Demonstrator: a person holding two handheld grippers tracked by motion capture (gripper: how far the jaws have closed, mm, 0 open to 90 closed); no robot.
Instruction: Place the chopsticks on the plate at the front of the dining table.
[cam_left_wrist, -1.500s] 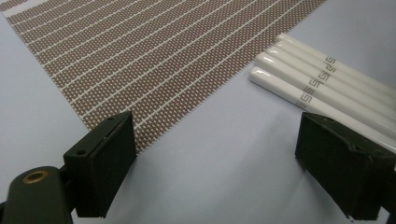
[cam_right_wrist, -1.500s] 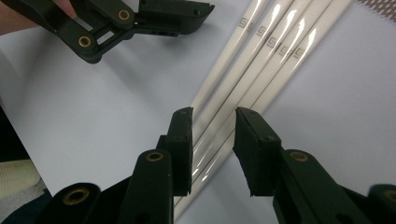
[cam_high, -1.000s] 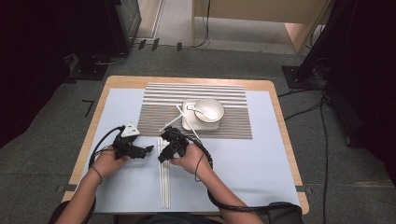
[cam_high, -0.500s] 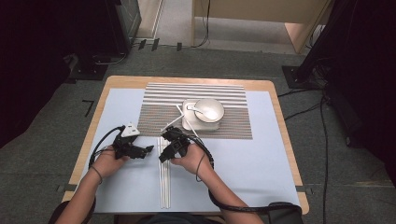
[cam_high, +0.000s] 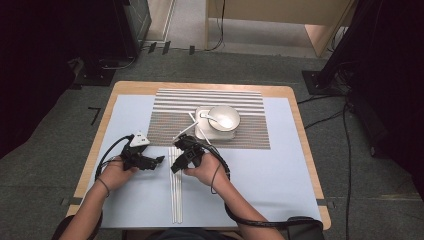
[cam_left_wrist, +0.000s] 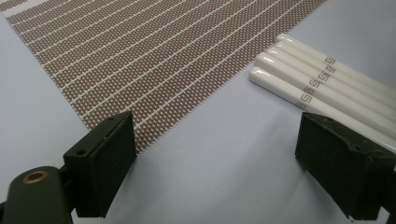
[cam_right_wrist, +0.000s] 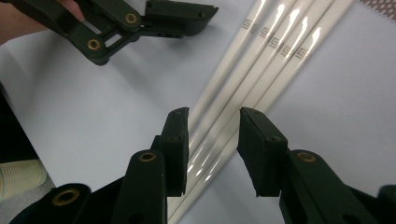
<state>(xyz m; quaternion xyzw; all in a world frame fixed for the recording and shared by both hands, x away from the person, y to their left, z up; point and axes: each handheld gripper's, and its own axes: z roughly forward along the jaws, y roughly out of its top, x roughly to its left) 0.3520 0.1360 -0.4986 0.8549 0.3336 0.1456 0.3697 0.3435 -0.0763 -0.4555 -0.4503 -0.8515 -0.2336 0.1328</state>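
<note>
The right gripper (cam_right_wrist: 212, 140) hangs directly over the chopsticks (cam_right_wrist: 243, 84), its jaws parted to a narrow gap that straddles the bundle, clamped on nothing; whether the pads already touch the sticks cannot be told. The four white chopsticks lie side by side, touching, on the pale blue table cover (cam_high: 280, 170), their far ends just short of the striped placemat (cam_high: 165, 110). To do this pickup well, lower the jaws until the pads sit level with the sticks, keep the gap square across the bundle, and take only the number wanted, since neighbouring sticks will likely roll or lift together. The left gripper (cam_left_wrist: 224, 154) waits just beside the bundle with jaws spread wide and empty. Beyond, on the placemat, stand a white bowl (cam_high: 223, 117) with a spoon (cam_high: 210, 118) and a square dish (cam_high: 202, 132).
</note>
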